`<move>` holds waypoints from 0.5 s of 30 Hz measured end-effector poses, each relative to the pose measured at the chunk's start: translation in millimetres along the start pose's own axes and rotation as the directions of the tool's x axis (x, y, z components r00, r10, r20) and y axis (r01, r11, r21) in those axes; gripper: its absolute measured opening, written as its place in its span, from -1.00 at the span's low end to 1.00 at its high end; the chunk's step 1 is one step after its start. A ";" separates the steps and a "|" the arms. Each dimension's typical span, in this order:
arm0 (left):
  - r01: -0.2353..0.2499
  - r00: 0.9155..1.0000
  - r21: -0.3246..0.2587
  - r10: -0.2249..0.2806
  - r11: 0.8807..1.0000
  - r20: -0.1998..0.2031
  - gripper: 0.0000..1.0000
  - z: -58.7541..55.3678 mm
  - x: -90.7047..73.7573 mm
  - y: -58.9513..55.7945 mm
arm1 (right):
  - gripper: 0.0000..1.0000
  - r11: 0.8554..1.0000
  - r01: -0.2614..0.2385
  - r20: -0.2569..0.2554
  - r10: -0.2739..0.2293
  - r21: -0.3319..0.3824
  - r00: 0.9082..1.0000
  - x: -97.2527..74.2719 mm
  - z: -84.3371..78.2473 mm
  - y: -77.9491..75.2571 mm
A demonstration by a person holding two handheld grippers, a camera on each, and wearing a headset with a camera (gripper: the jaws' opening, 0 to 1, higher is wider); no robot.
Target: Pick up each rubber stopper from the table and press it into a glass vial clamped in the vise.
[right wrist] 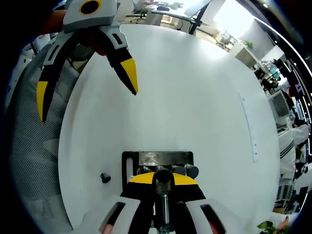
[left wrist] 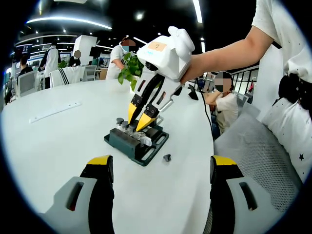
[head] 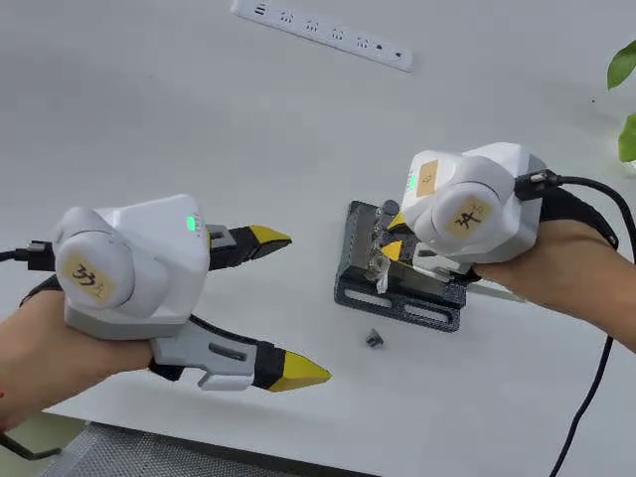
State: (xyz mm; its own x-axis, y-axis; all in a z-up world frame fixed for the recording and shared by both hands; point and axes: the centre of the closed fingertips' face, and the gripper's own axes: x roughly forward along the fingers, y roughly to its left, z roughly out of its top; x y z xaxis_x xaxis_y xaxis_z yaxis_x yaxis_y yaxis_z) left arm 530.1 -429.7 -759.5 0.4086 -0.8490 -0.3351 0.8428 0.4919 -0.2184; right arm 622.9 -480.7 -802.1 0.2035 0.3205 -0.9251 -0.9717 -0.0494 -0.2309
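A dark green vise (head: 397, 294) (left wrist: 138, 145) (right wrist: 161, 158) sits on the white table and clamps glass vials (head: 379, 266). One vial beside my right gripper carries a grey stopper (head: 391, 207) (right wrist: 191, 171). My right gripper (head: 394, 235) (left wrist: 138, 117) (right wrist: 163, 179) points down over the vise, shut on a dark rubber stopper (right wrist: 163, 175) at a vial's mouth. A loose stopper (head: 375, 339) (left wrist: 166, 158) (right wrist: 104, 177) lies on the table just in front of the vise. My left gripper (head: 300, 305) (left wrist: 161, 162) (right wrist: 87, 100) hovers wide open to the left, holding nothing.
A white power strip (head: 323, 30) (left wrist: 54, 111) (right wrist: 248, 126) lies at the table's far side. Green plant leaves (head: 624, 99) stand at the right edge. A black cable (head: 596, 378) trails from my right gripper. People and chairs surround the table.
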 end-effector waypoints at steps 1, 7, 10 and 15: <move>0.000 1.000 0.001 0.000 1.000 -0.001 0.60 -0.1 0.0 -0.1 | -0.86 1.000 0.001 0.000 -0.001 0.003 1.000 -0.1 0.0 -0.1; 0.000 1.000 0.000 0.000 1.000 0.002 0.60 1.5 0.8 -1.9 | -0.83 1.000 -0.002 0.013 0.001 0.022 1.000 -1.6 0.3 -1.4; 0.001 1.000 0.001 -0.001 1.000 0.001 0.60 1.1 1.0 -1.8 | -0.80 0.998 -0.009 0.033 0.007 0.056 0.999 -4.4 3.3 -2.3; 0.000 1.000 0.000 0.000 1.000 -0.001 0.60 -0.3 0.3 0.3 | -0.81 0.993 -0.021 0.082 0.012 0.117 0.997 -12.6 7.8 -6.8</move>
State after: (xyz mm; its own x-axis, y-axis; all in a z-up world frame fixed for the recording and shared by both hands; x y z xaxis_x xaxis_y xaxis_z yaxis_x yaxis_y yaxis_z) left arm 530.4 -429.7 -760.0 0.4086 -0.8487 -0.3359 0.8427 0.4921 -0.2183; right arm 626.0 -477.1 -786.5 0.1815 0.3967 -0.8998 -0.9832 0.0550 -0.1741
